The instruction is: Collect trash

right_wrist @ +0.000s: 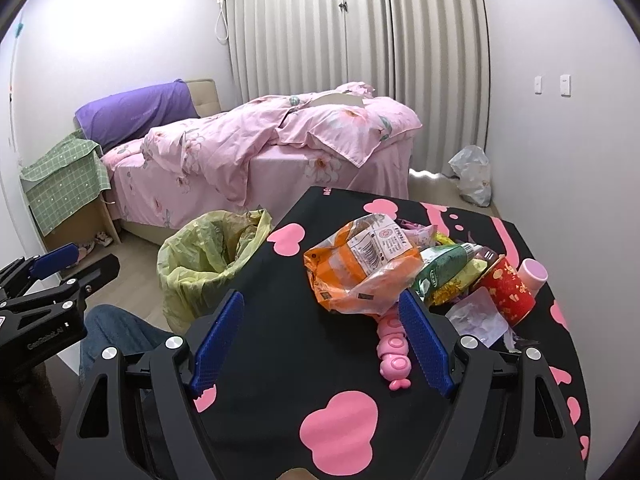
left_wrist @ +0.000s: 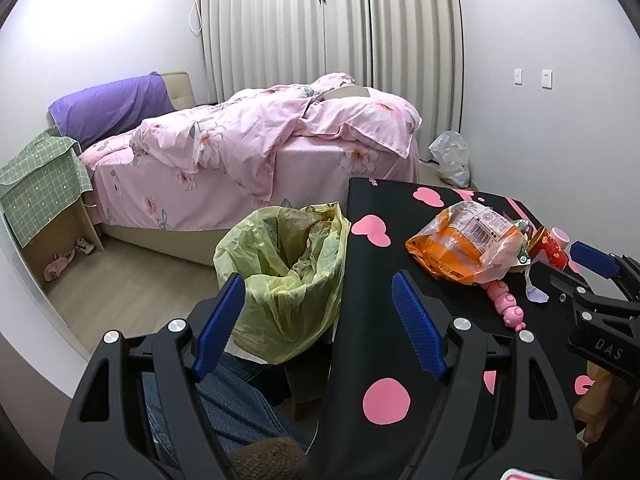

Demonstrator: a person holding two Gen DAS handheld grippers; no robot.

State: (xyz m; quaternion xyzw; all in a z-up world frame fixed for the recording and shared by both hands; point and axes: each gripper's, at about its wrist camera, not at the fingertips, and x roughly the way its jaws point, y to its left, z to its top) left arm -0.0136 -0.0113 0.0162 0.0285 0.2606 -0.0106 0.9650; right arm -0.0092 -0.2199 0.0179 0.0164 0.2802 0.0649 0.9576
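Both empty: left gripper [left_wrist: 320, 320] and right gripper [right_wrist: 322, 340] spread wide. Judged at first pick; next, closing on crinkled orange plastic wrapper [right_wrist: 360, 276], then left to yellow-lined bin [right_wrist: 208, 256]

— What lies on the surface [right_wrist: 280, 344]?
— An orange wrapper [right_wrist: 352, 276]; right of it, a green packet [right_wrist: 444, 268], a red cup [right_wrist: 506, 294] and a pink-capped bottle [right_wrist: 534, 272]; a pink toy [right_wrist: 394, 346] pokes out from under its near edge.
— Left of the orange wrapper?
— Bare black cloth with pink blotches.
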